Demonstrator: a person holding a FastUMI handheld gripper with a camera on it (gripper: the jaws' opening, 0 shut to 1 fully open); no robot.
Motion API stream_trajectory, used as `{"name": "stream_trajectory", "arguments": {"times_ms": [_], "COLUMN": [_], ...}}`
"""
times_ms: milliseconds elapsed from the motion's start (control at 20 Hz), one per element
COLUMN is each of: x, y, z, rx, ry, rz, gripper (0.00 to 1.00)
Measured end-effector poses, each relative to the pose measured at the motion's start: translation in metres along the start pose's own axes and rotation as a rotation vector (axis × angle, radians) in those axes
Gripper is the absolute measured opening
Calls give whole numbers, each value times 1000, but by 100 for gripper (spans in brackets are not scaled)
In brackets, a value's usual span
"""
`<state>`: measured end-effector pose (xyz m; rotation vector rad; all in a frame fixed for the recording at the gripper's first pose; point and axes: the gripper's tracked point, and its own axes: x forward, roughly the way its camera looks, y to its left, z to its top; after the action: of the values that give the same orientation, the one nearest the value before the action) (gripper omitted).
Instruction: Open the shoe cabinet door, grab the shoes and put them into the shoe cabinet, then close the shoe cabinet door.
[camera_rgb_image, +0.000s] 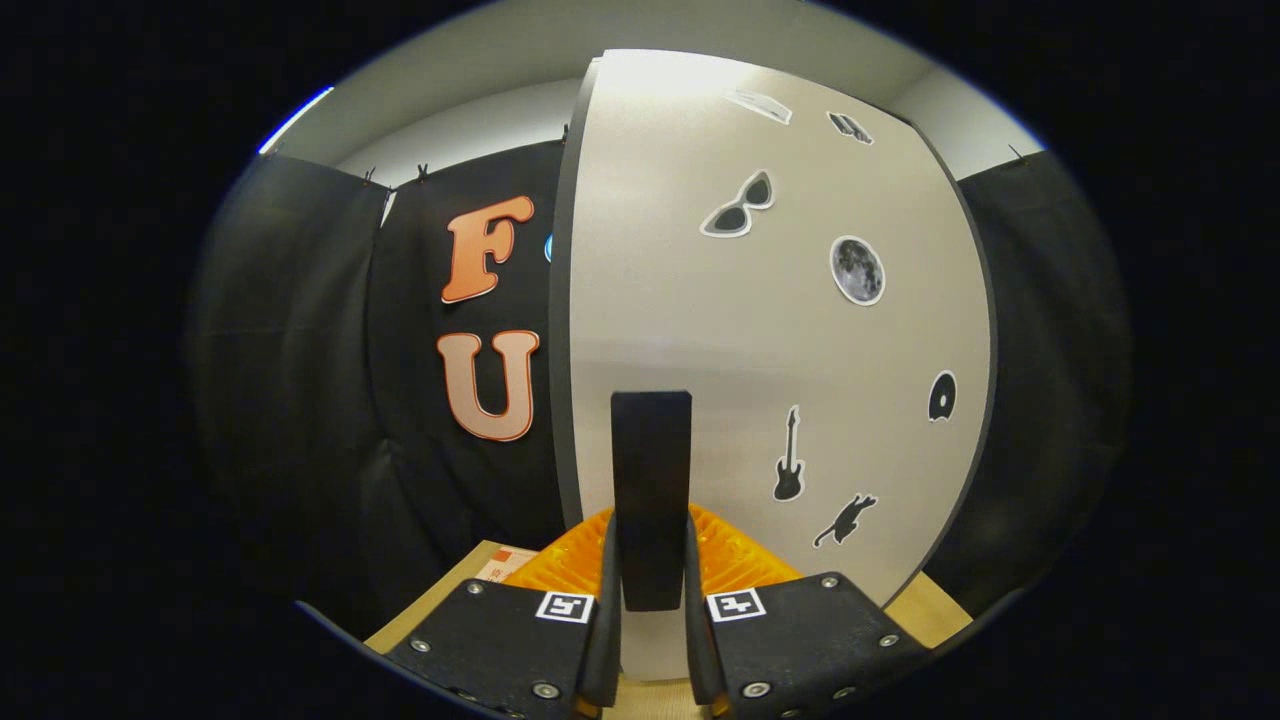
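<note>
The shoe cabinet door (760, 330) is a white panel with a dark rim, standing upright right in front of me. Stickers of sunglasses, a moon, a guitar and a cat dot its right half. A black vertical bar handle (650, 450) is mounted low on the door. My gripper (650, 522) is shut on this handle, one finger pressed against each side of its lower part. The door's dark left edge (560, 330) faces me slightly.
Black cloth walls hang to the left and right of the cabinet. A light wooden surface (440, 600) lies below, left of the fingers, with a small orange and white label (510, 562) on it.
</note>
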<state>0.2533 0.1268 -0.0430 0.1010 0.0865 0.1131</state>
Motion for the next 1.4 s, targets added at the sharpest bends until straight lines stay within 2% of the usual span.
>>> {"name": "stream_trajectory", "arguments": {"times_ms": [450,1150,1400], "x": [-58,-98,-111], "y": [-26,-71,-97], "z": [1,-3,-3], "rx": [12,41,19], "ry": [22,32,34], "rz": [-37,-104,-165], "gripper": [23,17,16]}}
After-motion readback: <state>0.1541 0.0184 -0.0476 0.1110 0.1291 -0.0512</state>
